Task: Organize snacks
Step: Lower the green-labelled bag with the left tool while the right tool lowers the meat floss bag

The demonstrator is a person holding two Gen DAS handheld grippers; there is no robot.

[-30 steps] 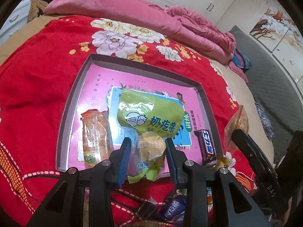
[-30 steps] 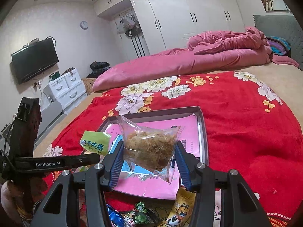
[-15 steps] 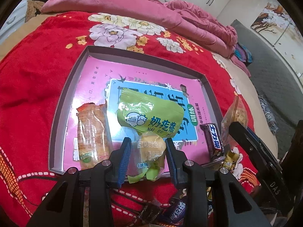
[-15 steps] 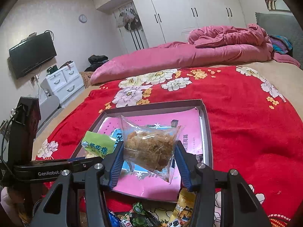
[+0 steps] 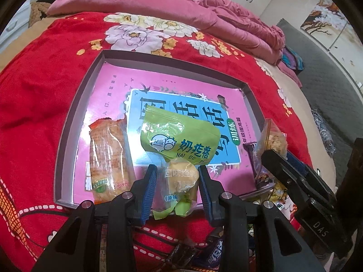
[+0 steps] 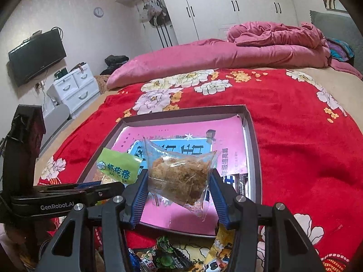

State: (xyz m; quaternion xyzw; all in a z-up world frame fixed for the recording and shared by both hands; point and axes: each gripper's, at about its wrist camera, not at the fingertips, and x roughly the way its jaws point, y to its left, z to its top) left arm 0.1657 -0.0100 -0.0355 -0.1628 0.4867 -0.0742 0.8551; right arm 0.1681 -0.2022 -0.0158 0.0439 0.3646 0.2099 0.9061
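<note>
Yellow-green wrapped cake (image 5: 180, 185) is sitting clamped between the blue pads of the left gripper (image 5: 177, 189), long axis running away from the tongs, twisted wrapper tail pointing back toward the camera, w/ the far end over the near rim of the tray (image 5: 68, 122). Left tongs are pitching steeply down at the tray's near edge.

Just past those fingertips a green milk-snack pouch (image 5: 179, 139) is lying flat in the tray, long axis slanting left-to-right, text end toward the tongs. Left of the tips an orange wrapped snack (image 5: 109, 158) is lying lengthwise, pointing away. Right of them a dark choc bar (image 5: 258, 161) is resting by the tray's right wall.

Right gripper (image 6: 178, 188) is squeezing a clear bag of floss cake (image 6: 179, 174), pads pressing both sides; bag is standing tilted, sealed corner up-left, lower corner drooping toward the tongs, hanging over the tray's near part. These tongs are angling down less steeply. Below them loose snack packs (image 6: 163, 258) are lying on the red floral blanket (image 6: 306, 154).
</note>
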